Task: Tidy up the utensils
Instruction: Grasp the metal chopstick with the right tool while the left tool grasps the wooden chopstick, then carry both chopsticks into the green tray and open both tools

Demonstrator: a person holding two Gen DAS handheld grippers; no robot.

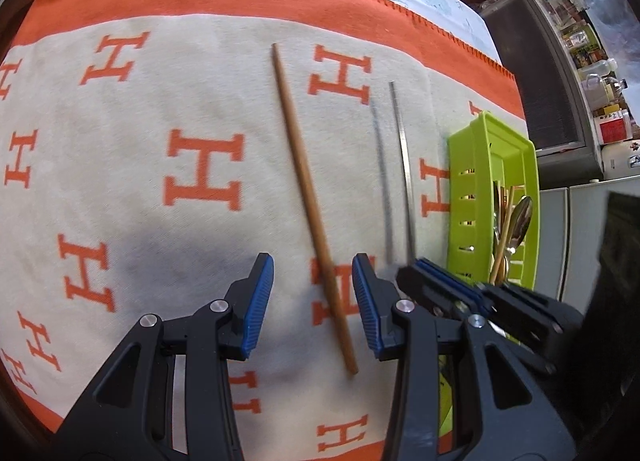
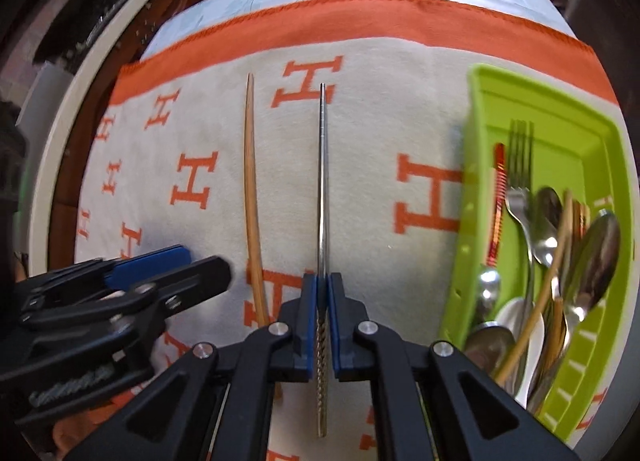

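Note:
A wooden chopstick [image 1: 308, 197] lies on the H-patterned blanket [image 1: 140, 109]; it also shows in the right wrist view [image 2: 251, 181]. My left gripper [image 1: 314, 301] is open, its fingers on either side of the chopstick's near end, just above it. My right gripper [image 2: 323, 301] is shut on a metal chopstick [image 2: 322, 189] and holds it a little above the blanket. The metal chopstick [image 1: 402, 149] casts a shadow to its left in the left wrist view. A green tray [image 2: 480, 165] at the right holds several spoons, a fork and chopsticks.
The green tray [image 1: 460, 165] stands at the blanket's right edge. A counter with jars and bottles [image 1: 600, 77] runs along the far right. The blanket's orange border [image 2: 360, 21] marks the far edge of the table.

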